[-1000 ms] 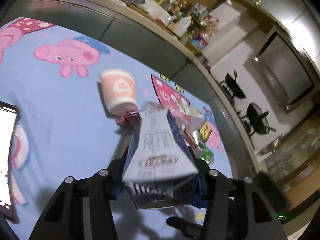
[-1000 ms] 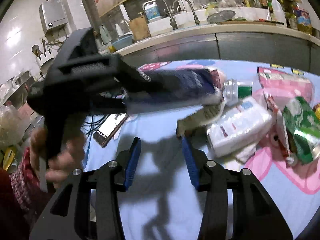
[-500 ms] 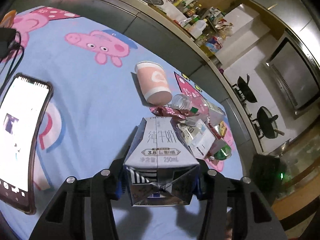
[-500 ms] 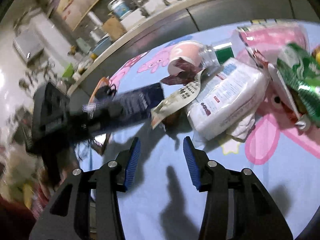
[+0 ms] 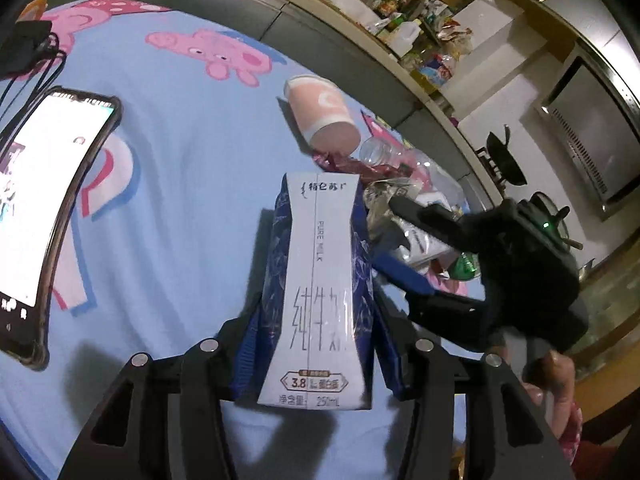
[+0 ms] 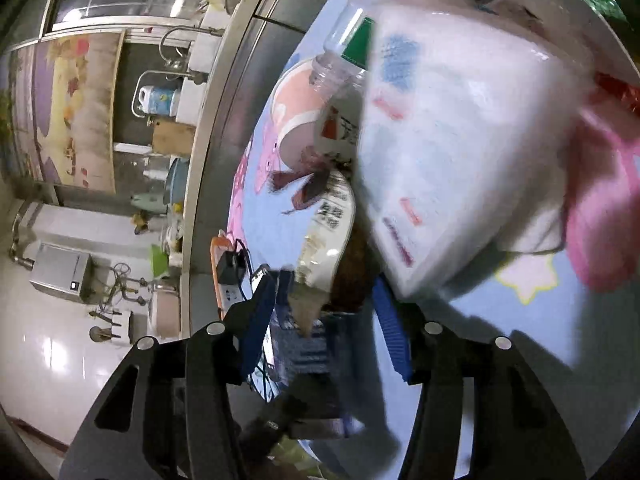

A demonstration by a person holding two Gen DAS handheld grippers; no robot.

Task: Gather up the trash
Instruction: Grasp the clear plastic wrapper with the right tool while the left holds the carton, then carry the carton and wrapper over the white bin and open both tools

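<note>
My left gripper (image 5: 316, 340) is shut on a white and dark blue milk carton (image 5: 320, 288) and holds it above the blue cartoon cloth (image 5: 192, 184). A trash pile lies beyond it: a pink paper cup (image 5: 324, 114) on its side, a clear plastic bottle (image 5: 384, 152), and wrappers (image 5: 424, 240). My right gripper (image 6: 326, 312) is open and tilted, close against the pile, its jaws around the end of a printed wrapper (image 6: 324, 240), next to a white tissue pack (image 6: 460, 152). It also shows in the left wrist view (image 5: 408, 240), reaching into the pile.
A lit phone (image 5: 44, 208) lies on the cloth at the left, with a charger and cables (image 5: 28, 44) behind it. A grey counter (image 5: 320, 20) crowded with kitchen goods runs along the far edge. A stove with pans (image 5: 508, 160) stands at the right.
My right gripper has moved in close to the trash pile and rolled sideways, and is now visible in the left wrist view. My left gripper still holds the carton, tipped more lengthwise.
</note>
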